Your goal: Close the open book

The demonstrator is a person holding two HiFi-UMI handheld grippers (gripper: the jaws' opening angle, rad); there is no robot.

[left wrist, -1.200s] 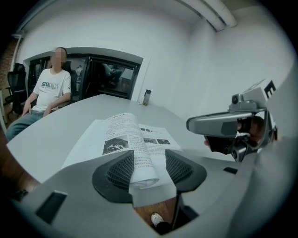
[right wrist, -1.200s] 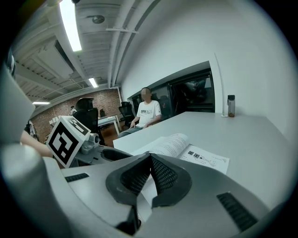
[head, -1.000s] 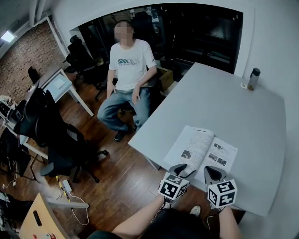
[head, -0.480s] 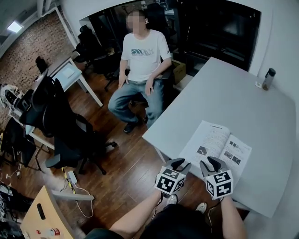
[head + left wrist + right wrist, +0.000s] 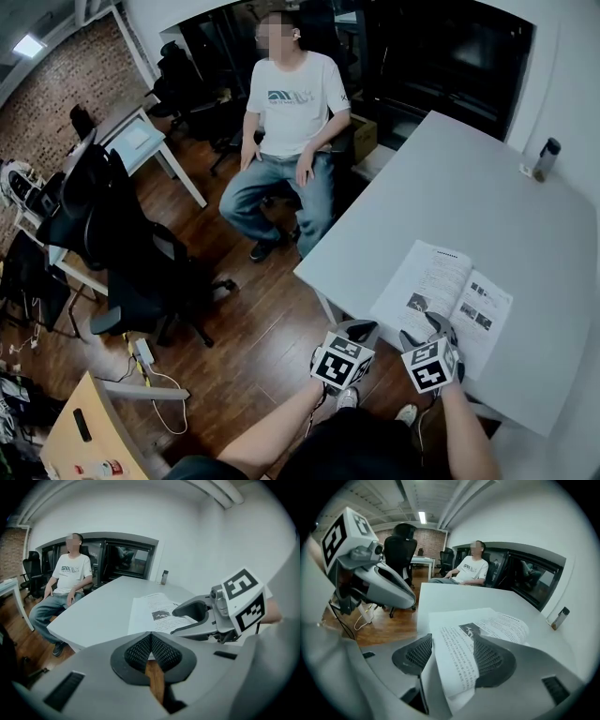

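closing step: grip not yet made

white open paper book (image 5: 448, 292) lies by the near edge of the grey table (image 5: 487, 187). right gripper (image 5: 452, 656) jaws just opened wide, near page (image 5: 457, 667) between them, unpinched. left gripper (image 5: 151, 651) just snapped together, empty, off the edge. pinch lightly, fold over the spine; bare tabletop beyond, dark bottle (image 5: 549, 157) well apart.
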